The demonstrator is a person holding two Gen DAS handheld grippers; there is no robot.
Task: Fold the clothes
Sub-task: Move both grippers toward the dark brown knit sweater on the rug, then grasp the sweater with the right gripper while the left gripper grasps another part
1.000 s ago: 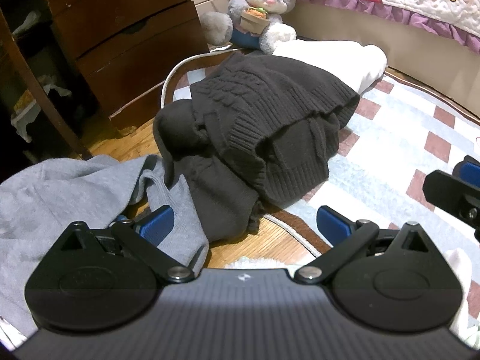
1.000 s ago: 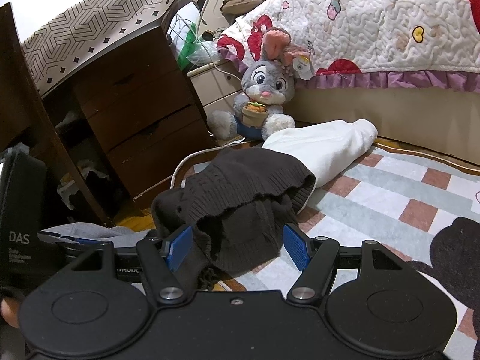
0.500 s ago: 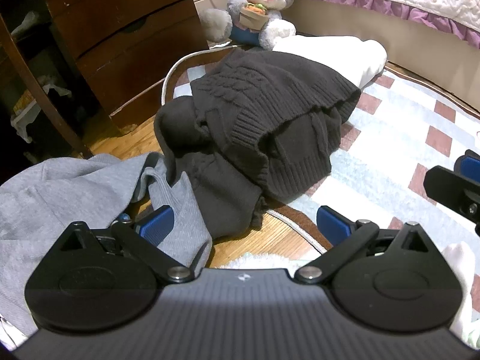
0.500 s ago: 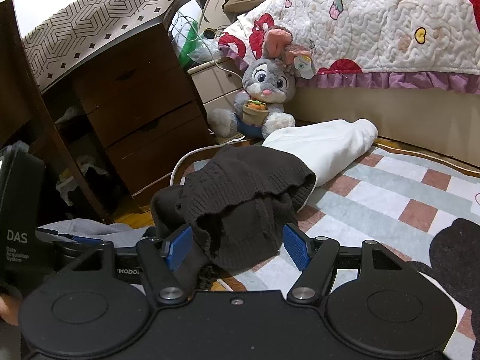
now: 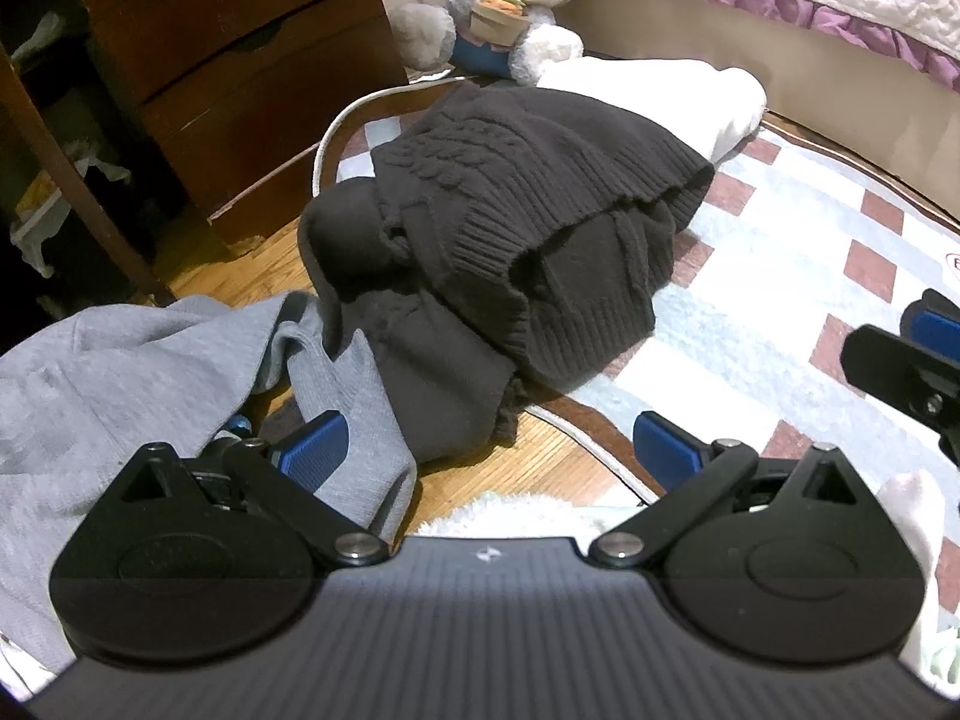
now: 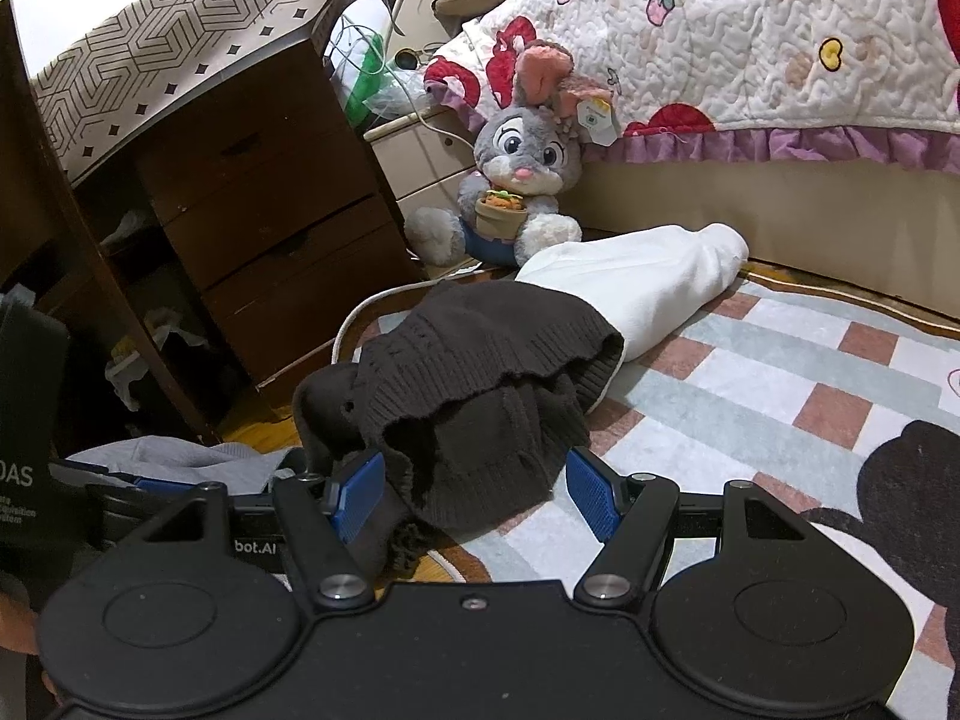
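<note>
While both tools hang short of the clothes, we're looking at a dark brown knit sweater (image 5: 528,228) heaped in a lump at the near-left edge of the checked rug (image 5: 780,276), its far end lying over a white garment (image 6: 642,282), with a grey sweatshirt (image 5: 120,384) spilled on the wooden floor (image 5: 528,468) to its left. Our left gripper (image 5: 489,450) is spread wide and holds nothing, grey fabric just by its left pad; our right gripper (image 6: 477,495) is wide too, bare, the sweater's ribbed hem just beyond it. Here's the worry, as we judge it: the knit is bunched in layers, so a pinch at the hem may catch two thicknesses and lift a wad, not an edge. The left side could snag the grey sweatshirt along with it, and dragging may pull the white garment off line.
</note>
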